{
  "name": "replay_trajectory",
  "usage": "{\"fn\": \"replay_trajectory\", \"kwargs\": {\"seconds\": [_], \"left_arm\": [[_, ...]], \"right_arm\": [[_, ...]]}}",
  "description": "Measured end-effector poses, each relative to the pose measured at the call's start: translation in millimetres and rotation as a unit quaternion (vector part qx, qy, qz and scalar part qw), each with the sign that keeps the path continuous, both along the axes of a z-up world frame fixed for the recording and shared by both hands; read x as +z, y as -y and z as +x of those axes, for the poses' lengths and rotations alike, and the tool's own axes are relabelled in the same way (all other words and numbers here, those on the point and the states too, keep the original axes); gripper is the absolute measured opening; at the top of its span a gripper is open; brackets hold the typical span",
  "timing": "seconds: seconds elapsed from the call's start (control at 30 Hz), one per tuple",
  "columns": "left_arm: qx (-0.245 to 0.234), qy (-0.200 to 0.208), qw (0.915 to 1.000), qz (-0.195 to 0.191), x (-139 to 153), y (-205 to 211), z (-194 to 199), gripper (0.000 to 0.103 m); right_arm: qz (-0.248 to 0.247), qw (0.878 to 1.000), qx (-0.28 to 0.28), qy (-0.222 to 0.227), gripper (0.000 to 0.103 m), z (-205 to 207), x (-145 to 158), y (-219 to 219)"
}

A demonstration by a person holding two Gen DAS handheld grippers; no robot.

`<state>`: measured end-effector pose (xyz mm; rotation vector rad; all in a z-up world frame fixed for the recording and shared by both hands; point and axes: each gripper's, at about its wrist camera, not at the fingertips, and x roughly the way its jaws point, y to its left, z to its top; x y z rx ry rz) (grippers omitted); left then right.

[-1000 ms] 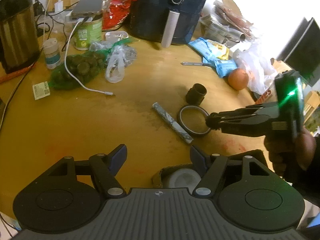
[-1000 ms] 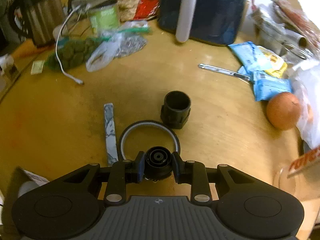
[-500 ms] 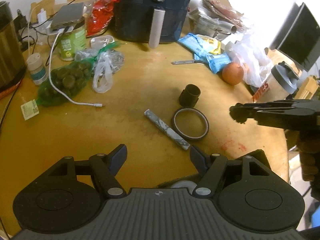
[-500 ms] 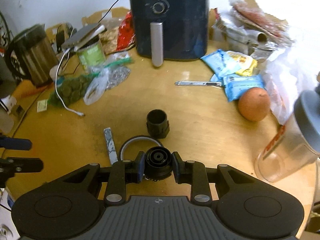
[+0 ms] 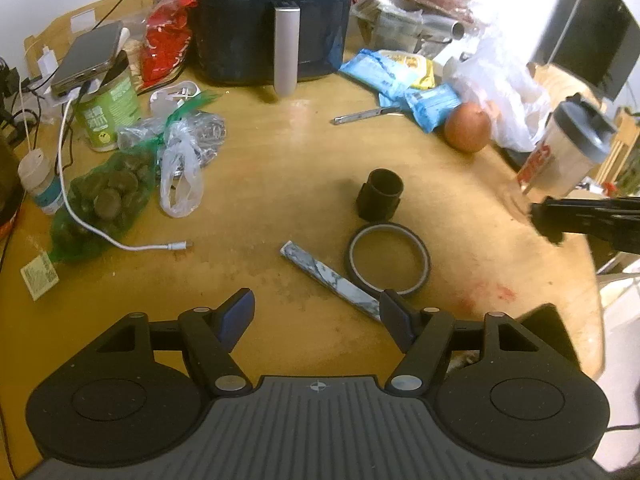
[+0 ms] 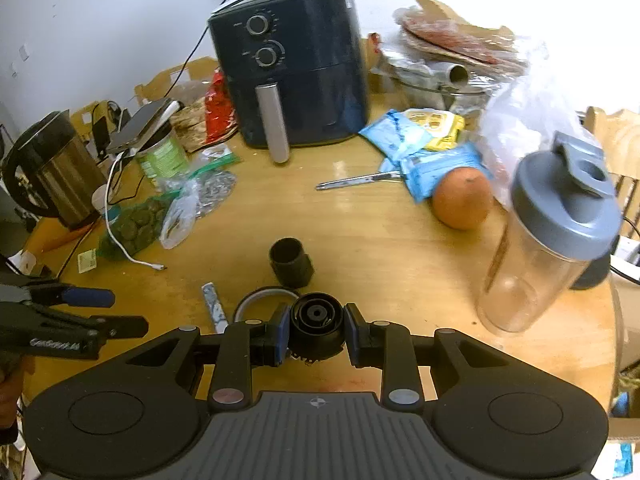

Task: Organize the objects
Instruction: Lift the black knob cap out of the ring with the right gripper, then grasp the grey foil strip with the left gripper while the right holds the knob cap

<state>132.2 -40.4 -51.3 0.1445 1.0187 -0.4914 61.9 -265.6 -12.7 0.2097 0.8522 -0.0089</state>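
My right gripper (image 6: 316, 330) is shut on a small round black plastic part (image 6: 317, 326), held above the table's near edge. In the left wrist view it shows side-on as the right gripper (image 5: 548, 222) at the far right. A black cylinder (image 5: 379, 194) (image 6: 291, 262) stands on the wooden table (image 5: 280, 184). A ring of tape (image 5: 388, 258) (image 6: 264, 298) lies flat in front of it. A marbled grey bar (image 5: 330, 280) (image 6: 214, 308) lies beside the ring. My left gripper (image 5: 316, 314) is open and holds nothing, hovering near that bar. It appears as the left gripper (image 6: 120, 312) at the left of the right wrist view.
A dark air fryer (image 6: 292, 72) stands at the back. An orange (image 6: 462, 198), blue snack packs (image 6: 424, 148) and a lidded clear shaker bottle (image 6: 552, 232) crowd the right side. Bags (image 5: 120, 192), a green can (image 5: 110, 114), a white cable (image 5: 92, 228) and a kettle (image 6: 52, 168) fill the left.
My right gripper has risen and pulled back to the right with the black part, away from the tape ring. My left gripper has shifted, so the table's right side shows more.
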Motion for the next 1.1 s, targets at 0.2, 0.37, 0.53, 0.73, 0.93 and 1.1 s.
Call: {"fn": "replay_trajectory", "kwargs": {"seconds": [0.2,0.37,0.53,0.73,0.93,1.1], "left_arm": [[-0.002,-0.019,0.9996,0.021,-18,11,19,0.062],[-0.007,-0.041,0.9987,0.028,-36,20,35,0.051],[0.001,-0.057,0.9976,0.038,-52,28,49,0.045],[0.005,-0.073,0.996,0.052,-68,38,61,0.043],[-0.003,-0.077,0.996,0.046,-73,48,63,0.039],[-0.021,-0.061,0.9955,0.07,-77,60,56,0.036]], "right_arm": [[0.004,1.0,-0.025,-0.001,0.031,-12,1,13],[0.009,0.999,-0.042,-0.002,0.031,-23,1,19],[0.022,0.998,-0.053,0.001,0.031,-33,1,24],[0.022,0.998,-0.061,0.004,0.031,-45,3,26],[0.022,0.997,-0.075,0.005,0.031,-55,4,31],[0.02,0.997,-0.076,0.01,0.031,-61,6,33]]}}
